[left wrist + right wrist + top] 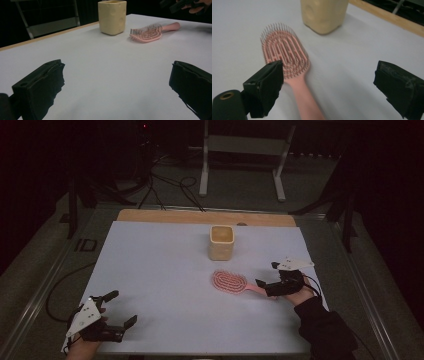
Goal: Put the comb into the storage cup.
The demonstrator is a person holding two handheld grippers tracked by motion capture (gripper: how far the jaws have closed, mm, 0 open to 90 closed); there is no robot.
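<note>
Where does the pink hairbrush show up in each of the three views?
High view: pink hairbrush right of centre, handle toward the right gripper.
Left gripper view: upper right, bristles up.
Right gripper view: lower left, handle between the open jaws.
Shared landmark: the cream cup just behind it.

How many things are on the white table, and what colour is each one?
Pink: 1, the hairbrush
Yellow: 1, the cup
Black grippers held by the hands: 2, the left gripper and the right gripper
Total: 4
</note>
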